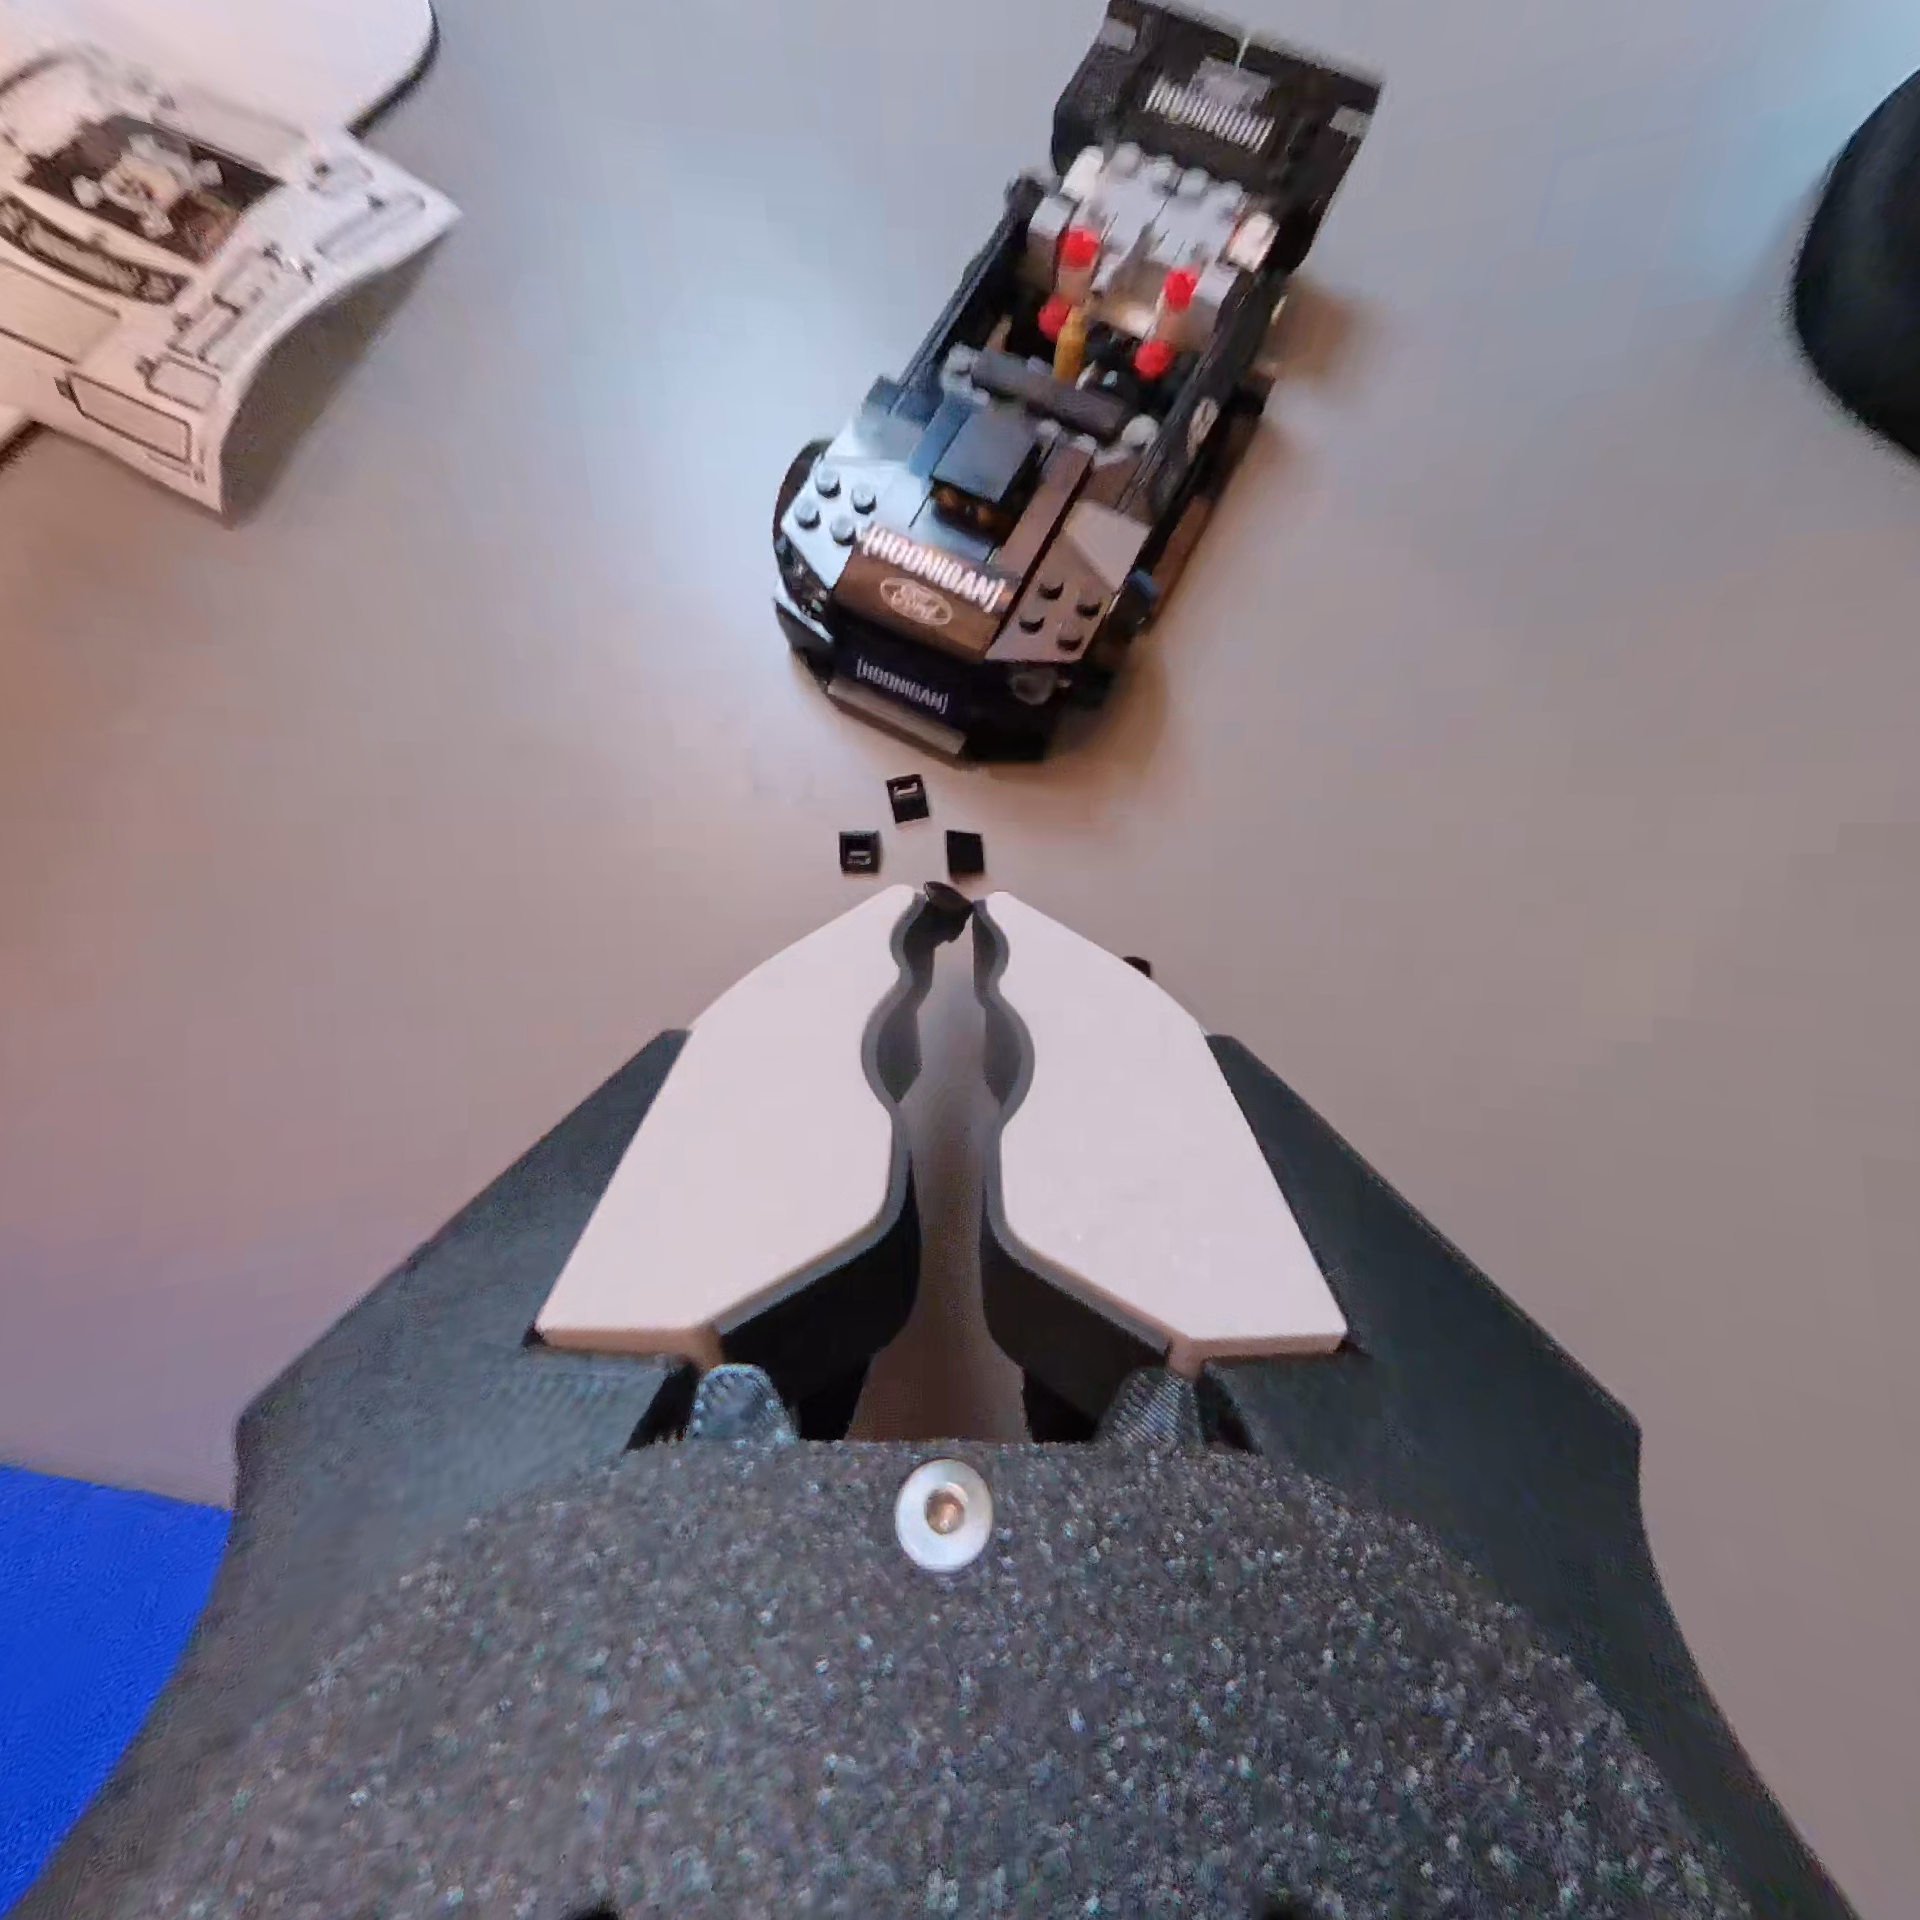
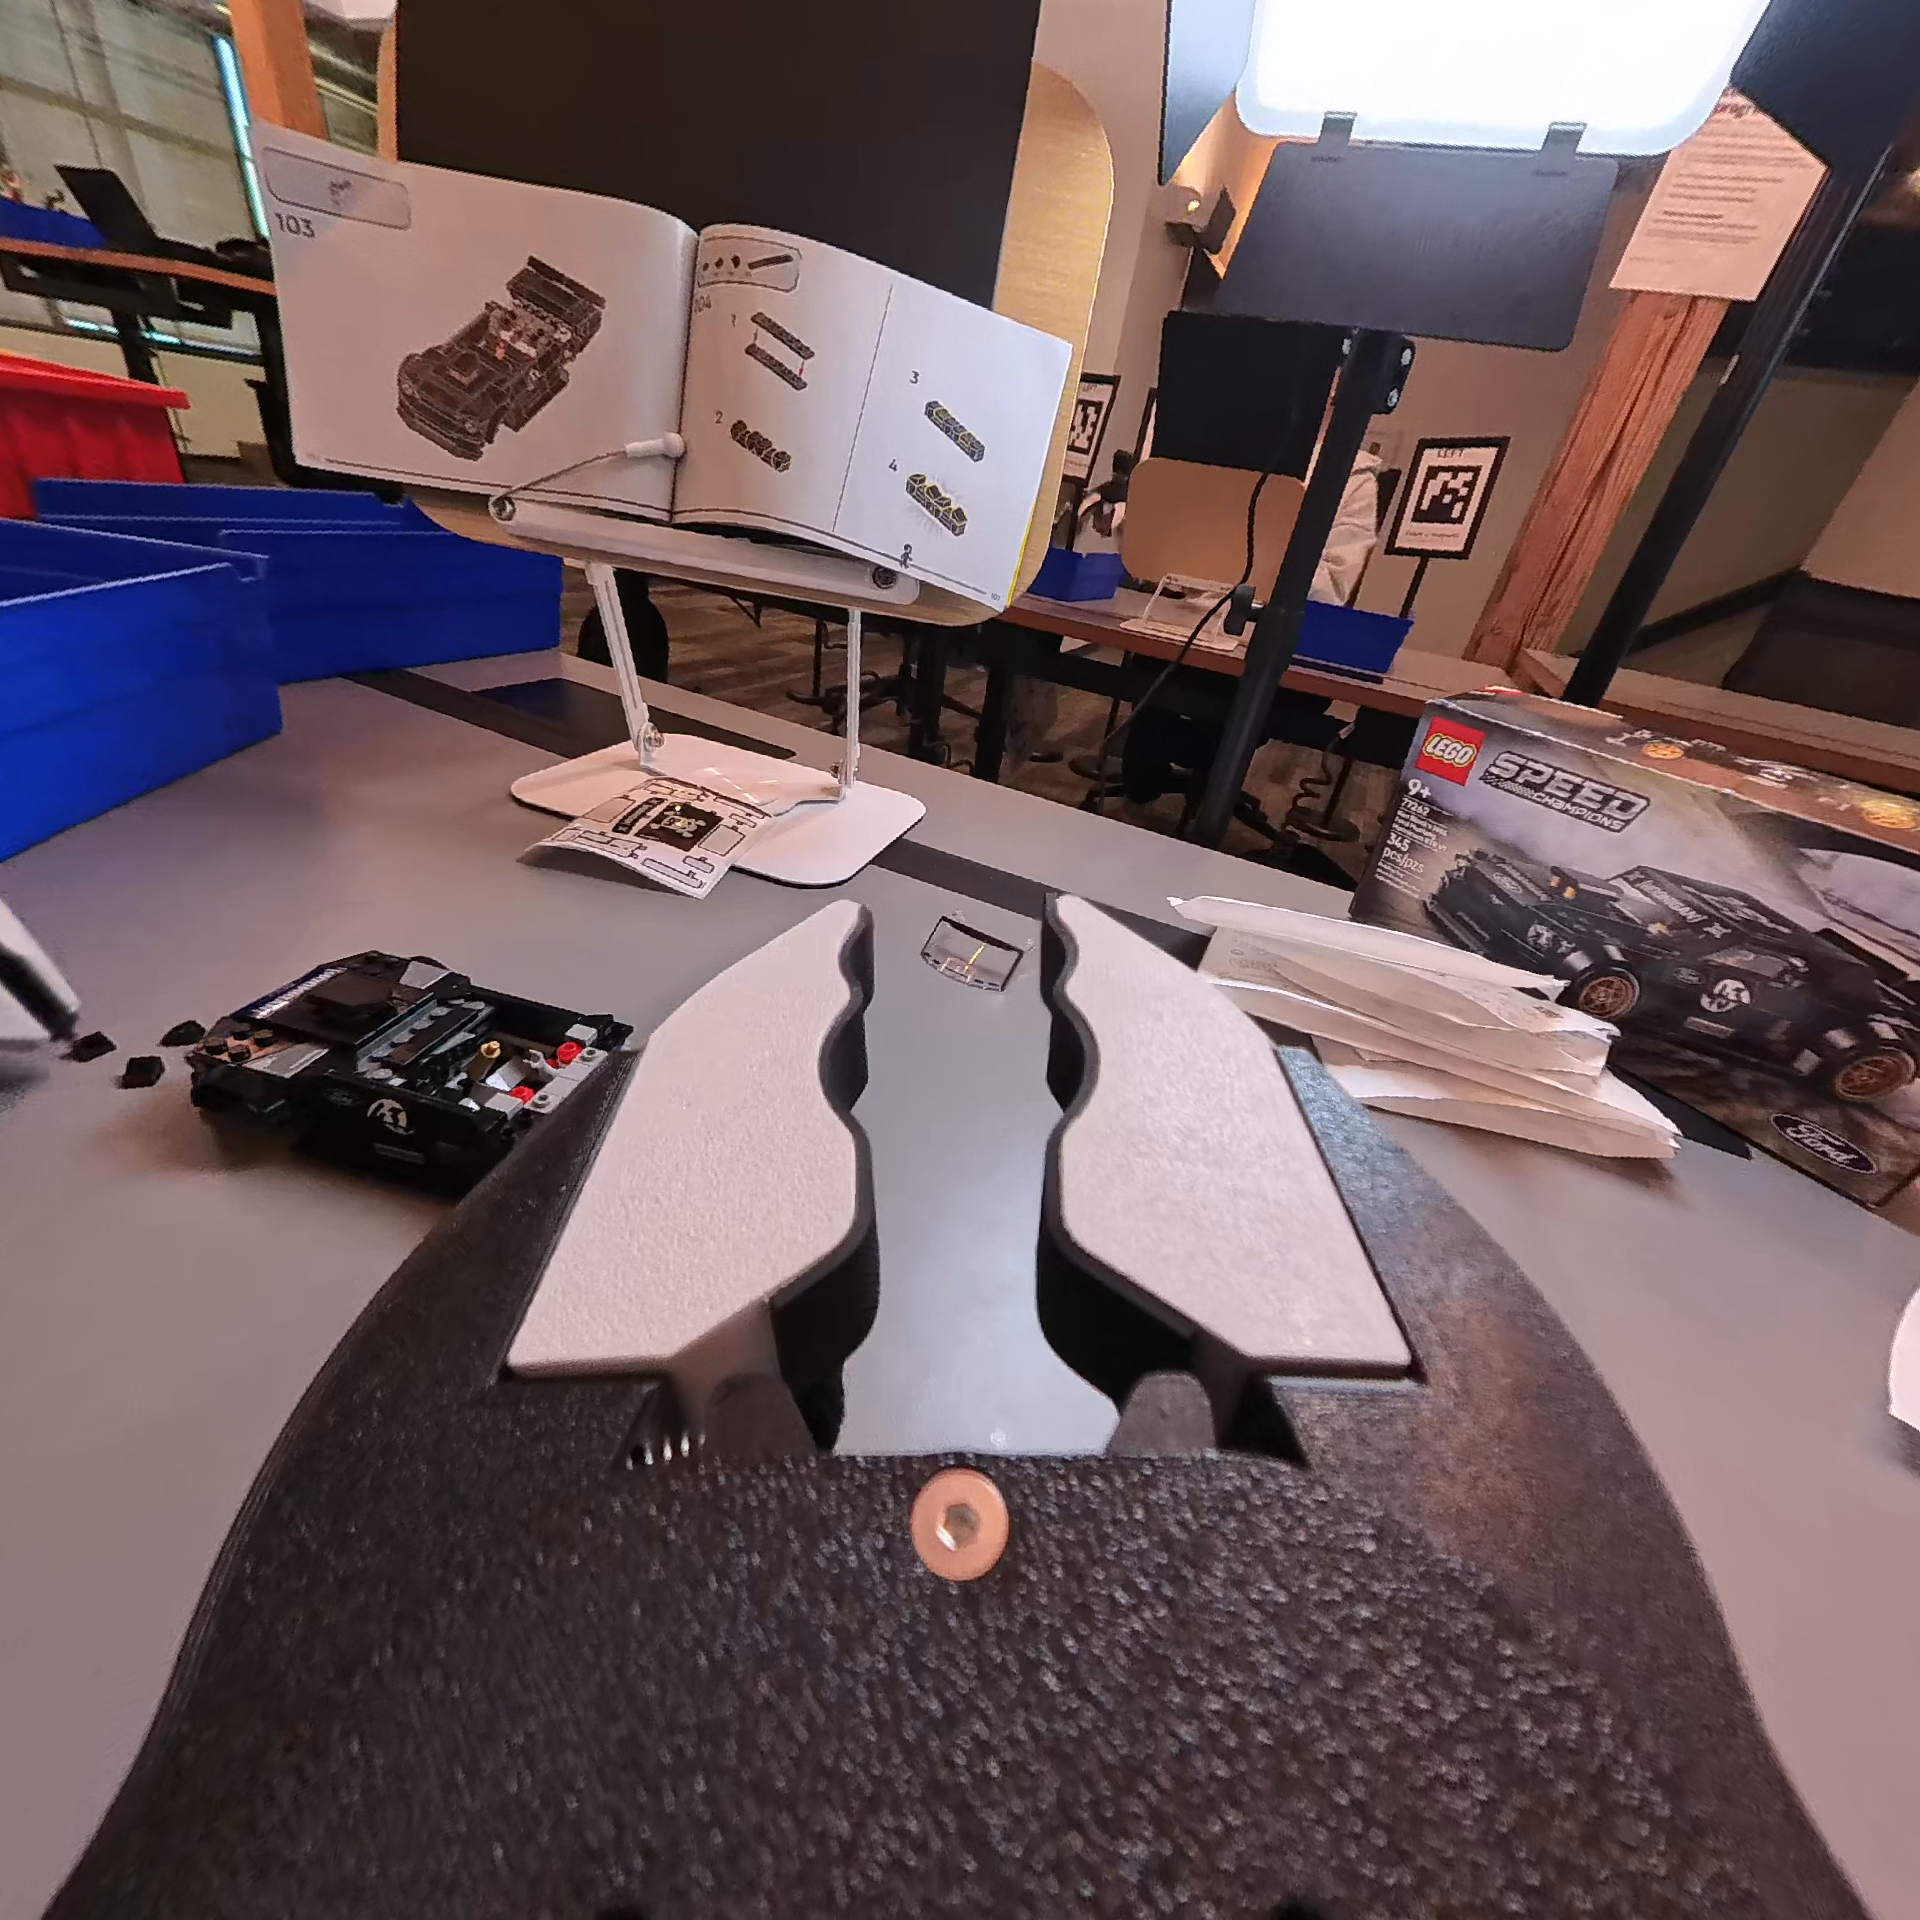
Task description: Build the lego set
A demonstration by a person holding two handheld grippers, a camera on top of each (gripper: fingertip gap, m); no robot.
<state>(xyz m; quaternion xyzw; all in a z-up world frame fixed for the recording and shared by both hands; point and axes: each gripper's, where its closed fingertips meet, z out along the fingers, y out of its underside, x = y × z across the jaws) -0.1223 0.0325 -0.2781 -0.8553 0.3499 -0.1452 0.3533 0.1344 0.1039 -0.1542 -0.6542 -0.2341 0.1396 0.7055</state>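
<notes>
- The left gripper (image 1: pixel 948 914) pinches a small black piece (image 1: pixel 945 906) at its tips; the piece's shape is mostly hidden.
- Three loose black pieces (image 1: pixel 906 800) lie between the tips and the unfinished car (image 1: pixel 1049 416) on the table (image 1: pixel 416 779).
- The right gripper (image 2: pixel 956 920) hovers with jaws apart, empty, before a clear windscreen piece (image 2: pixel 971 951).

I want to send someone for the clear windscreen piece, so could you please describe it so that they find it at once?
Start at the white book stand on the grey table. Nearer than its base, between the tips of the right gripper, lies the windscreen piece. It is the only transparent, curved part; the loose bits beside the car are small and black.
</notes>
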